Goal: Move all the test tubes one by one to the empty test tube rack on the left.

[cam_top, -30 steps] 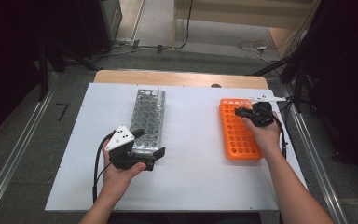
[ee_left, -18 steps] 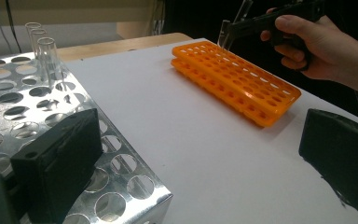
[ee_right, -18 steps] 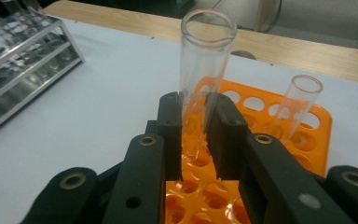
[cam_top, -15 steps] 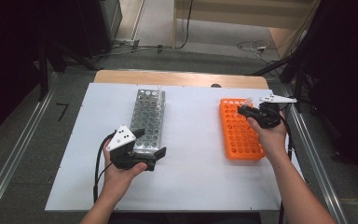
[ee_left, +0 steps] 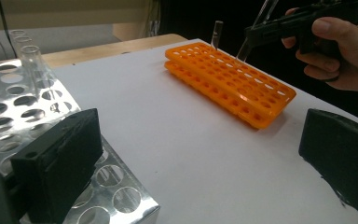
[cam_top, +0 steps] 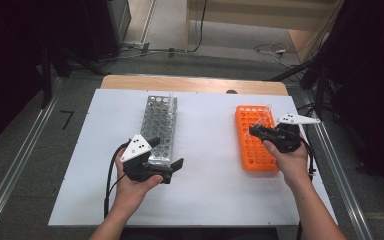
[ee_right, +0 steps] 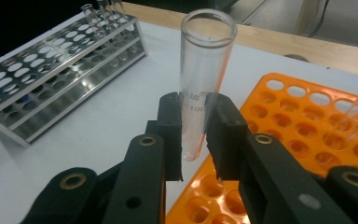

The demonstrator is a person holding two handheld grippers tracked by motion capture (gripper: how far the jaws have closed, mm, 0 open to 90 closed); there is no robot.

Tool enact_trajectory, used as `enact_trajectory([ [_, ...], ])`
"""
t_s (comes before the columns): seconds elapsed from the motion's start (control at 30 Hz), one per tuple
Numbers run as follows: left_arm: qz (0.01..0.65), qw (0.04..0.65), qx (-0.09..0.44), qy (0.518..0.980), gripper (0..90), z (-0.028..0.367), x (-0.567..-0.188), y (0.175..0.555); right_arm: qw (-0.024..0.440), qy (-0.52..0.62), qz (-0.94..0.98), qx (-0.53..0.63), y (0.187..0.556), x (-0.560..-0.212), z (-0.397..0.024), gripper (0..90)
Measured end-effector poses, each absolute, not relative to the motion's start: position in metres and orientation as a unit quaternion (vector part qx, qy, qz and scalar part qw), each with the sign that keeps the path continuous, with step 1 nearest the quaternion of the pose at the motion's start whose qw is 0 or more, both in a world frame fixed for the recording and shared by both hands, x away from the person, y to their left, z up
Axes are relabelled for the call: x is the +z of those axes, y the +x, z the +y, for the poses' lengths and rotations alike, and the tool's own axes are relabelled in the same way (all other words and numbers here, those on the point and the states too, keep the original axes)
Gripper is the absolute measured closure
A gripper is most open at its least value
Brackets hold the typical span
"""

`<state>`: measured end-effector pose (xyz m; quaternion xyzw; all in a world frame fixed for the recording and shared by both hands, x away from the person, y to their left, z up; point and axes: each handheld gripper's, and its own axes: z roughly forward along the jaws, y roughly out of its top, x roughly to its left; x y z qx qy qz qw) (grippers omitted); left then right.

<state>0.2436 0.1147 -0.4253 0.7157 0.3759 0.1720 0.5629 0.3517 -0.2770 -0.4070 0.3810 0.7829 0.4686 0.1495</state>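
The right claw clamps a clear tube upright just above the orange rack, probably for carrying to the steel rack, whose near corner the open left claw straddles, likely to steady it

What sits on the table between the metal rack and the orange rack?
Nothing: in the high view the white table is bare between the metal rack and the orange rack. The left gripper view shows the same bare stretch.
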Motion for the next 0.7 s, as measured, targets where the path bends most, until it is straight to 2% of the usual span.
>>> enact_trajectory([
  [0.33, 0.367, 0.562, 0.164, 0.723, 0.0, 0.100, -0.428, 0.246, 0.146, 0.350, 0.800, 0.466, 0.332, -0.405, -0.260, 73.8],
  [0.7, 0.360, 0.566, 0.158, 0.725, 0.0, 0.089, -0.424, 0.247, 0.110, 0.318, 0.811, 0.478, 0.311, -0.412, -0.233, 73.8],
])
